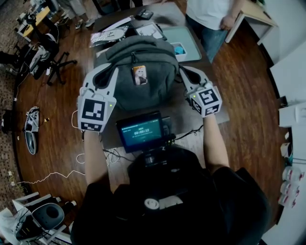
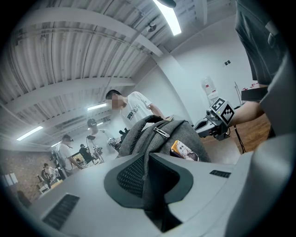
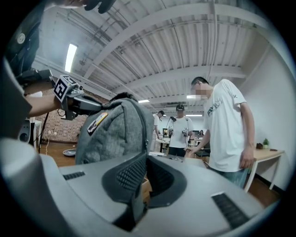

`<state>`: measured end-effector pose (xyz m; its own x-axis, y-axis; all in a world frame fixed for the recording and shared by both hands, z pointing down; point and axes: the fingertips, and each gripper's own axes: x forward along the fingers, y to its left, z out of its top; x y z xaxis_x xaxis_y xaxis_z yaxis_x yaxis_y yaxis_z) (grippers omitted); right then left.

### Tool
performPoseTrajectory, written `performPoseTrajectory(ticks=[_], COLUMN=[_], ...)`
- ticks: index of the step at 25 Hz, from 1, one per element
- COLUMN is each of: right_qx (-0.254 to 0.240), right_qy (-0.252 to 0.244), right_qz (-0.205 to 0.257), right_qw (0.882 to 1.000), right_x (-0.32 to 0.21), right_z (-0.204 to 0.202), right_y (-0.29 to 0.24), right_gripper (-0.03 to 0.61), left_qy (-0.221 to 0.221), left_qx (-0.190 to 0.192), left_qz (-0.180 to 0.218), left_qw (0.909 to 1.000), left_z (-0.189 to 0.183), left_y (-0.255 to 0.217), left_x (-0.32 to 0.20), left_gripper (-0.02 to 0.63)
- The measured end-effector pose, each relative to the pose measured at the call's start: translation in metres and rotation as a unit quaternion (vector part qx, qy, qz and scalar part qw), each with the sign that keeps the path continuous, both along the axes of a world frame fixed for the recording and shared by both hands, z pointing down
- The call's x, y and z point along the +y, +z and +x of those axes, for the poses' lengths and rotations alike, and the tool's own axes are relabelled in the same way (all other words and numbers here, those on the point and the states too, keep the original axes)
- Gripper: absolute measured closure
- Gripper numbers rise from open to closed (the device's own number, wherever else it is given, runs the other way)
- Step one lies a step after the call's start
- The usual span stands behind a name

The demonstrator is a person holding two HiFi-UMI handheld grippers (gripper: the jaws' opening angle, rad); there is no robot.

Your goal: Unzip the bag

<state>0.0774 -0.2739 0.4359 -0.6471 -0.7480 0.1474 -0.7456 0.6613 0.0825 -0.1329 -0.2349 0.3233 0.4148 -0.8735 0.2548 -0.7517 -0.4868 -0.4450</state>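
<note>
Floor fills the far left of the head view, with a black chair [image 1: 48, 60] and a shoe [image 1: 31, 129] well apart from the table [image 1: 186, 115]. That side has lots of open room.

Next comes the left gripper [image 1: 106, 72], at the left side of the bag [image 1: 143, 95]. In the left gripper view, the left gripper [image 2: 148, 159] has its jaws closed on a fold of the bag [image 2: 138, 134]. The fold runs down between them, so the very tips are hidden in the grey cloth.

The bag stands in the middle of the table, right in front of the person. Its zip pull [image 2: 161, 132] lies on top, near a small picture tag [image 2: 185, 150]. From above, the low front part of the bag is hidden behind a dark screen [image 1: 140, 130]. A pale green tray [image 1: 186, 36] peeks out behind the bag.

The right gripper [image 1: 184, 72] is at the bag's right side, and from above I cannot tell if it touches. In the right gripper view, the right gripper [image 3: 141, 162] has its jaws pressed almost together, with only a thin slit. No cloth shows in them. The bag [image 3: 115, 134] rises just to their left.

The table's right edge is near this gripper, with bare wood floor past it. A person in a white shirt [image 1: 208, 12] stands by the table's far right corner, cut off at the top of the picture.
</note>
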Motion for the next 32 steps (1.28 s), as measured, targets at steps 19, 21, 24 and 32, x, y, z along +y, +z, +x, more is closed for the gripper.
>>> performPoseTrajectory(ticks=[19, 21, 24, 32], right_qx=[-0.016, -0.019, -0.014, -0.013], right_qy=[0.010, 0.010, 0.010, 0.005], right_qz=[-0.053, -0.056, -0.066, -0.087], right_qw=[0.998, 0.998, 0.998, 0.996], right_x=[-0.001, -0.002, -0.002, -0.002], right_z=[-0.003, -0.003, -0.005, -0.005], right_y=[0.066, 0.072, 0.083, 0.103], right_gripper=[0.555, 0.555, 0.555, 0.555], left_qy=[-0.004, -0.004, -0.005, -0.006], left_qx=[0.002, 0.002, 0.002, 0.003], left_qz=[0.000, -0.001, -0.003, -0.003], left_qw=[1.0000, 1.0000, 1.0000, 1.0000], left_z=[0.001, 0.001, 0.001, 0.003], left_y=[-0.001, 0.000, 0.000, -0.001], left_x=[-0.001, -0.001, -0.003, -0.004], left_gripper=[0.578, 0.578, 0.578, 0.578])
